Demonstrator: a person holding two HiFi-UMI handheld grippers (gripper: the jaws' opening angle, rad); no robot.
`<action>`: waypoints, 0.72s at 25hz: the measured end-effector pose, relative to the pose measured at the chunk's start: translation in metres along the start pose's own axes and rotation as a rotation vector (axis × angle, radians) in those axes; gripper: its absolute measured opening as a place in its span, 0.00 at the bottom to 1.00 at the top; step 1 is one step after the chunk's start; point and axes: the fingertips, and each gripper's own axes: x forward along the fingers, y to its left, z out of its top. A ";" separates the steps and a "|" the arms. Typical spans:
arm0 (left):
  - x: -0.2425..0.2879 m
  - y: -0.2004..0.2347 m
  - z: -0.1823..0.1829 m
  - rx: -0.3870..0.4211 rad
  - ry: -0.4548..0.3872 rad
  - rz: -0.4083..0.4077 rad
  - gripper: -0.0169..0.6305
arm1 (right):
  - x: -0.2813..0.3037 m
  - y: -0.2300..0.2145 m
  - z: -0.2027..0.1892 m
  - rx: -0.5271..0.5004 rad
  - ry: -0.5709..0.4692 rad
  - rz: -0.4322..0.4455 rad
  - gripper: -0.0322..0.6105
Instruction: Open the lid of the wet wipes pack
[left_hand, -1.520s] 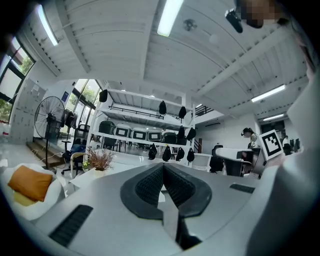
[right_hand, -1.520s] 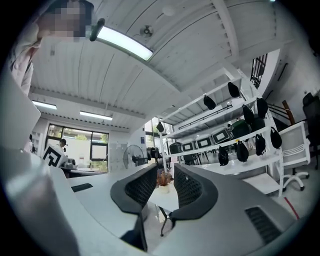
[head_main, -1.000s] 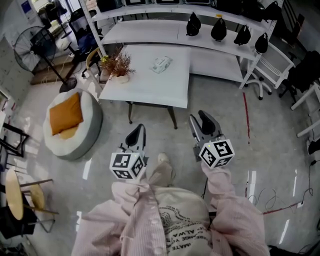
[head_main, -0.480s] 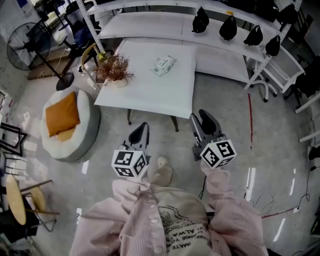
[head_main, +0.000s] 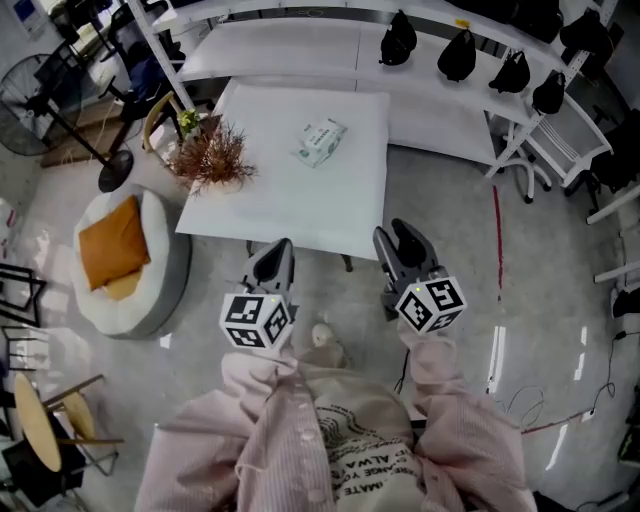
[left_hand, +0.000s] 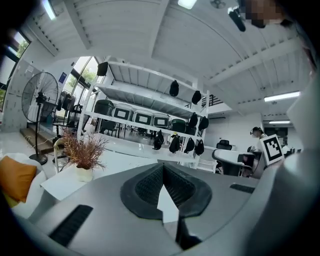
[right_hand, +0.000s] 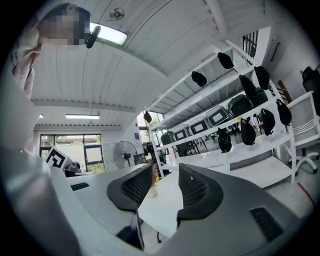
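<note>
1. A dried reddish-brown plant in a small pale pot stands at the left edge of the white, matte, rectangular counter.
2. The left gripper hovers just off the counter's near edge; its ribbed black fingers meet at the tips and hold nothing.
3. The soft, pale green wet wipes pack lies flat on the counter's far half, well apart from both grippers.
4. The right gripper hangs by the counter's near right corner, its ribbed fingers parted and empty.
</note>
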 end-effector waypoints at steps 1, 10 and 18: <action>0.007 0.003 0.002 0.000 -0.002 -0.003 0.02 | 0.006 -0.004 0.000 -0.003 0.003 -0.001 0.26; 0.040 0.026 0.011 -0.014 -0.007 -0.008 0.02 | 0.046 -0.020 -0.001 -0.017 0.012 -0.001 0.26; 0.060 0.029 0.005 -0.029 0.011 -0.021 0.02 | 0.059 -0.031 -0.004 -0.037 0.028 -0.007 0.26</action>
